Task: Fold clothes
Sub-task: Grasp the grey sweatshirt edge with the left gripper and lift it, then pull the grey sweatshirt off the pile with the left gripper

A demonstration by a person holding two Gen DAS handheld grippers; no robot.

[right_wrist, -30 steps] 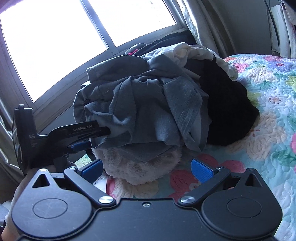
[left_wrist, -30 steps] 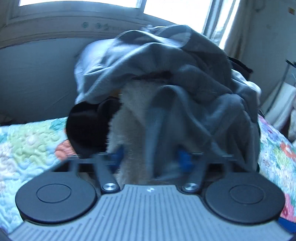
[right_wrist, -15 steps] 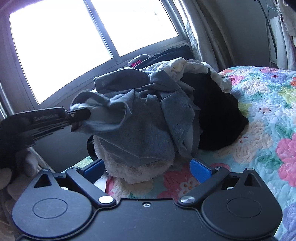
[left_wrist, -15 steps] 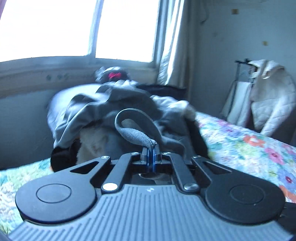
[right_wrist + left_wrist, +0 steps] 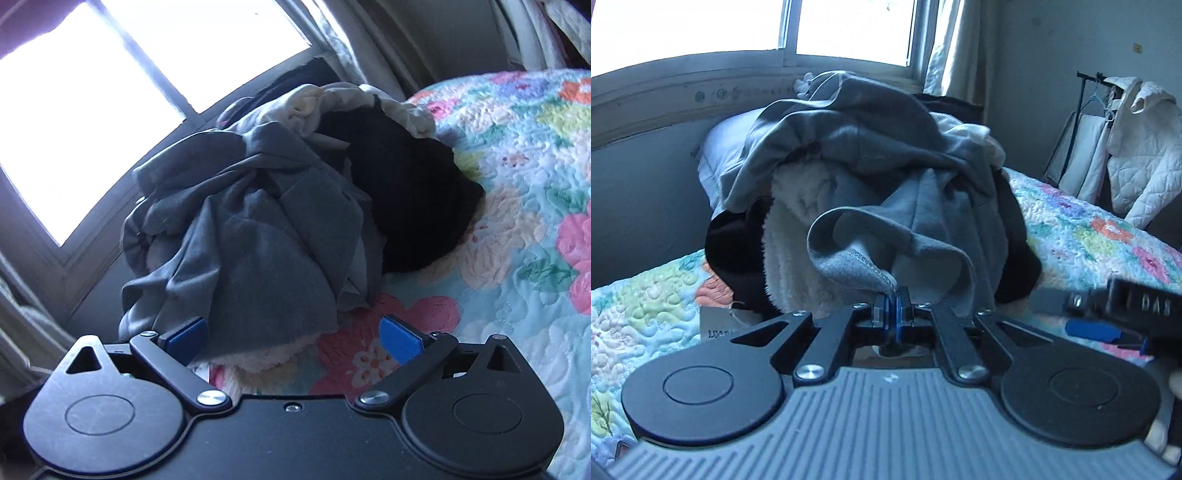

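1. Currently the left gripper (image 5: 894, 295) has its fingers clamped tight on the hem of a grey sweatshirt (image 5: 871, 155), which sits atop the clothes pile (image 5: 295, 206) on the bed (image 5: 517, 221).
2. Right gripper (image 5: 291, 334): fingers wide apart, holding nothing, with grey fabric hanging between them.
3. Advice: pull the hem slowly up and clear, and pin the fleece (image 5: 801, 221) underneath so it doesn't drag along.
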